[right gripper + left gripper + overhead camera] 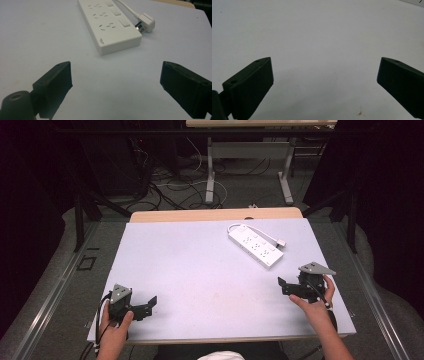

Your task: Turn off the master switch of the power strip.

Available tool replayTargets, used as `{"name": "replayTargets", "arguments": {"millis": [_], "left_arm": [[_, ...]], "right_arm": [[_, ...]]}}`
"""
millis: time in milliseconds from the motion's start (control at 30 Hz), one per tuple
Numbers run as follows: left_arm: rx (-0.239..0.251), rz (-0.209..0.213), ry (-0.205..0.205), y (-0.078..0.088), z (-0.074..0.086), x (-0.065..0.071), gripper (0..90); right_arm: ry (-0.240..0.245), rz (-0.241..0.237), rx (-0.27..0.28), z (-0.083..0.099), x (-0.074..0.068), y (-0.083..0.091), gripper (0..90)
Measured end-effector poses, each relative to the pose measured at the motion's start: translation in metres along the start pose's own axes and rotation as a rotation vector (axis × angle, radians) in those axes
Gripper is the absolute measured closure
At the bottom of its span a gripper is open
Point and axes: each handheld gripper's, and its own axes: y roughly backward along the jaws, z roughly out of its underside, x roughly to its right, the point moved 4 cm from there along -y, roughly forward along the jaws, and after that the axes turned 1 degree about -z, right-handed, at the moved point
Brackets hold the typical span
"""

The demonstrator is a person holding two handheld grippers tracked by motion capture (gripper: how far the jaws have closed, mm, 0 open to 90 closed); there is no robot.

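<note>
Lying flat on the pale table: white power strip, cord and plug alongside. Left gripper and right gripper are both gaping, empty. Cables are littering the floor beyond.

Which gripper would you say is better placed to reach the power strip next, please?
Probably the right gripper: it sits open just short of the power strip, whose near end lies ahead of its jaws. The left gripper is open too, but across the table.

High view overhead, facing forward; tool views low, sharing table.
</note>
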Motion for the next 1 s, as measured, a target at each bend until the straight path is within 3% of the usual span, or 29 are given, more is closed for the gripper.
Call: {"name": "replayTargets", "arguments": {"millis": [167, 400, 500, 733, 800, 1000], "left_arm": [[-0.011, -0.008, 0.005, -0.002, 0.003, 0.000, 0.4], [0.008, -0.014, 0.039, 0.002, 0.004, -0.004, 0.4], [0.018, -0.020, 0.035, 0.002, 0.003, -0.004, 0.4], [0.011, -0.018, 0.032, 0.010, 0.006, -0.003, 0.4], [0.018, -0.010, 0.049, 0.012, 0.005, -0.002, 0.6], [0.034, -0.014, 0.030, 0.016, 0.003, 0.001, 0.7]], "right_arm": [[0.030, -0.006, -0.012, -0.006, -0.005, -0.006, 14.2], [0.082, -0.040, -0.037, -0.016, -0.011, -0.016, 17.0], [0.094, -0.056, -0.042, -0.021, -0.013, -0.020, 21.1], [0.102, -0.070, -0.046, -0.032, -0.015, -0.031, 27.2], [0.111, -0.068, -0.045, -0.035, -0.016, -0.033, 29.9], [0.107, -0.074, -0.053, -0.045, -0.019, -0.038, 32.8]]}}
